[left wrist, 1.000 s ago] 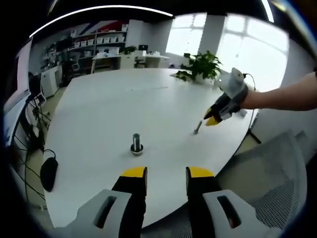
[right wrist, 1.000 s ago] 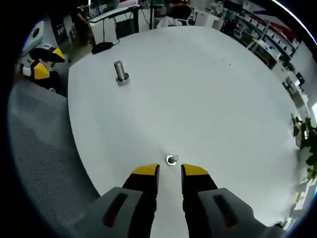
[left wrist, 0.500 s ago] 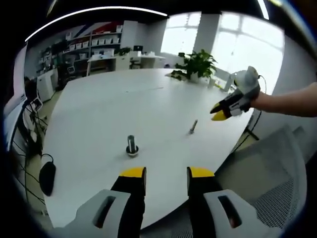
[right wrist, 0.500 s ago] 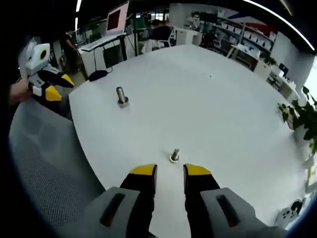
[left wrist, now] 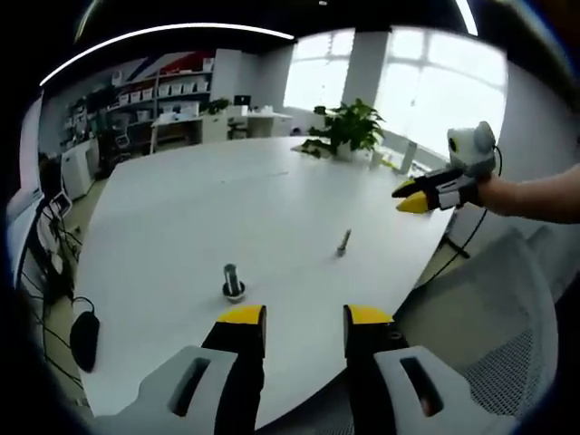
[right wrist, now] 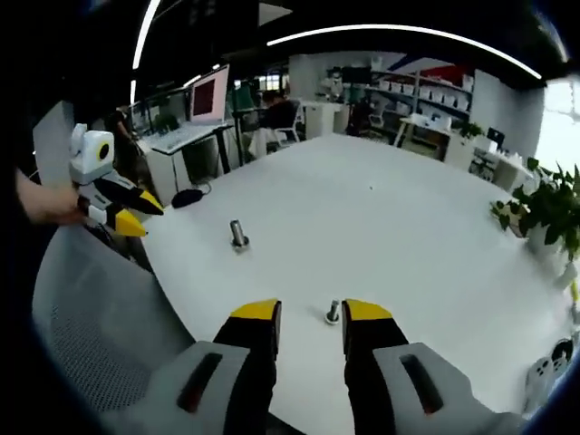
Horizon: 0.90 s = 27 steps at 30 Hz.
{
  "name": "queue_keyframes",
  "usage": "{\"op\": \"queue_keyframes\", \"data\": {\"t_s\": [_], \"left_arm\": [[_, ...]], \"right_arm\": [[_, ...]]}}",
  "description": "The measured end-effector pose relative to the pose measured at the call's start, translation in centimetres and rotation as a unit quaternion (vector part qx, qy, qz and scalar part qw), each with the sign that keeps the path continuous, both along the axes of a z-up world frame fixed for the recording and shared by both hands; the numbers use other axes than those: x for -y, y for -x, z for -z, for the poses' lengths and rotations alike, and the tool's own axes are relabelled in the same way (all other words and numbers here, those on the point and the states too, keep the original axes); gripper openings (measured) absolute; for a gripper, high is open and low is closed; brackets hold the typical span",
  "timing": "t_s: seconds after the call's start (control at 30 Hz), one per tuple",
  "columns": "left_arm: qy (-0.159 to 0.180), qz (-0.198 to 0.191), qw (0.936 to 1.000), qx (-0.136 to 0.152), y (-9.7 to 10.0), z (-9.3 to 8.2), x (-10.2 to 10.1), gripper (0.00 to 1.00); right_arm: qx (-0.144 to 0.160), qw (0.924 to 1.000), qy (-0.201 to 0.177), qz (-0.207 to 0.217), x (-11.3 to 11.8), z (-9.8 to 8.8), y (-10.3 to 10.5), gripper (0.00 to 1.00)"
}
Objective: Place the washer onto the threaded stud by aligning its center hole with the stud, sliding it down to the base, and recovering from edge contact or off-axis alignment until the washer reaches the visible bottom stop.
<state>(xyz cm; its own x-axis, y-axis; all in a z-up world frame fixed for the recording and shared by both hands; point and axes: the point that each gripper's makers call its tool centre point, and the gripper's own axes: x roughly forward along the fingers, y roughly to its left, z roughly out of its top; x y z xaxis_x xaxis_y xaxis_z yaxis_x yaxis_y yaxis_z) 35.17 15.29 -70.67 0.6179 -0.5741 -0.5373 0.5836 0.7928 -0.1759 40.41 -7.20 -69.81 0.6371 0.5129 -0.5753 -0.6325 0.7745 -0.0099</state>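
Left gripper view looks down along the left gripper (left wrist: 304, 315), whose two yellow-tipped jaws stand parted with a clear gap and nothing between them, hovering above the near edge of the white tabletop (left wrist: 227, 199). Just beyond the left jaw a threaded stud (left wrist: 232, 282) stands upright on a wider round base. Well apart from it, further right on the tabletop, sits a second small upright metal piece (left wrist: 343, 242) — it looks like another stud with a ring at its foot, but whether that ring is the washer is too small to tell. At the right of this view the right gripper (left wrist: 415, 198) hangs in the air off the tabletop's edge, held by a person's hand (left wrist: 489, 190), its yellow tips close together. A potted plant (left wrist: 348, 128) stands at the far side, and a grey mesh chair (left wrist: 489, 326) sits below right.

Right gripper view shows the right gripper (right wrist: 312, 313) with its jaws parted by a narrow gap, holding nothing. The small metal piece (right wrist: 333, 313) stands on the tabletop (right wrist: 381, 217) seen through that gap, beyond the tips — not touched by either jaw. The threaded stud (right wrist: 238, 235) stands well apart, up and to the left. The left gripper (right wrist: 136, 213) is at the left of this view, held beyond the tabletop's edge above the chair (right wrist: 100, 317).
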Motion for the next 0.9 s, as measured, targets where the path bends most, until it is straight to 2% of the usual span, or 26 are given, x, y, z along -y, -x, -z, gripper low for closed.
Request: {"op": "queue_keyframes", "data": {"t_s": [0.07,0.13,0.2,0.27,0.33,0.47,0.63,0.7,0.8,0.83,0.9], "left_arm": [[0.008,-0.003,0.9999,0.009,-0.1,-0.4,0.0,0.33],[0.010,-0.005,0.9999,0.010,-0.2,-0.5,0.0,0.34],[0.009,-0.005,0.9999,0.012,-0.3,-0.6,0.0,0.34],[0.014,-0.005,0.9998,0.016,-0.3,-0.9,0.1,0.34],[0.018,-0.003,0.9995,0.025,-0.4,-1.3,0.2,0.34],[0.029,-0.001,0.9984,0.048,-0.5,-2.4,0.5,0.34],[0.036,-0.003,0.9970,0.069,-0.6,-3.3,0.6,0.35],[0.034,-0.003,0.9968,0.072,-0.7,-3.4,0.6,0.35],[0.042,-0.003,0.9954,0.086,-0.9,-4.2,0.9,0.37],[0.050,-0.005,0.9938,0.100,-1.1,-4.8,1.1,0.38],[0.057,-0.007,0.9932,0.101,-0.9,-5.0,1.2,0.39]], "right_arm": [[0.003,0.9999,-0.011,0.004,-0.2,-0.5,0.6,0.31],[0.017,0.9989,-0.044,-0.003,-1.2,-1.6,1.2,0.31],[0.035,0.9985,-0.041,-0.003,-1.3,-2.3,1.8,0.32],[0.042,0.9977,-0.053,0.005,-1.3,-2.7,2.1,0.32],[0.036,0.9974,-0.061,0.014,-1.2,-2.5,2.3,0.33],[0.045,0.9970,-0.058,0.025,-0.7,-2.5,2.9,0.33],[0.061,0.9941,-0.078,0.045,-0.4,-2.9,2.9,0.34],[0.075,0.9939,-0.064,0.050,0.0,-3.0,2.5,0.34],[0.090,0.9907,-0.086,0.055,0.3,-3.7,2.3,0.35],[0.088,0.9908,-0.085,0.057,0.4,-3.6,2.4,0.36],[0.080,0.9914,-0.079,0.068,1.0,-3.1,2.5,0.37]]}}
